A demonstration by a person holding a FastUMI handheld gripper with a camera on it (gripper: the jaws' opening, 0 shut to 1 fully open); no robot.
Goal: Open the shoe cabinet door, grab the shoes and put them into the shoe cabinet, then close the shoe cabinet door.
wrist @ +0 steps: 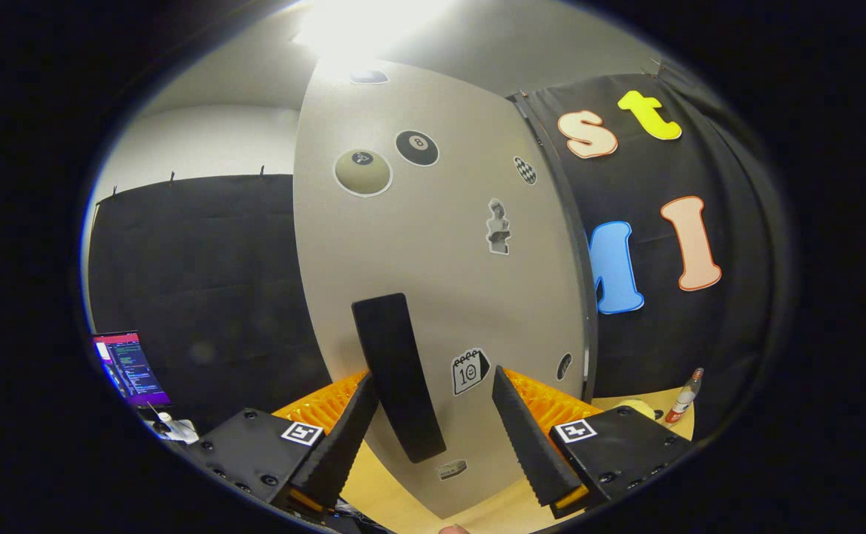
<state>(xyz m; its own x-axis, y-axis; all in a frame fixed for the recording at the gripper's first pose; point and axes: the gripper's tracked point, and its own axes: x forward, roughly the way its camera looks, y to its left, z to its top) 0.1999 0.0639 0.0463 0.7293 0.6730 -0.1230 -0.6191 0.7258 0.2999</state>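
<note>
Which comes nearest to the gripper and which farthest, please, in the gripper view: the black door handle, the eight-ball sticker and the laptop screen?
The gripper is open.
1. Black door handle: between the fingers, closer to the left one.
2. Eight-ball sticker: high on the cabinet door, well above the handle.
3. Laptop screen: far off to the left, by the booth's wall.

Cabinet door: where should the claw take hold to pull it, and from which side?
Grip the long black handle on the cabinet door. It stands proud of the flat panel, running nearly upright, so approach head-on with one finger on each side of its width. The claw is open, and the handle lies just ahead, nearer one finger, so centre it first.
</note>
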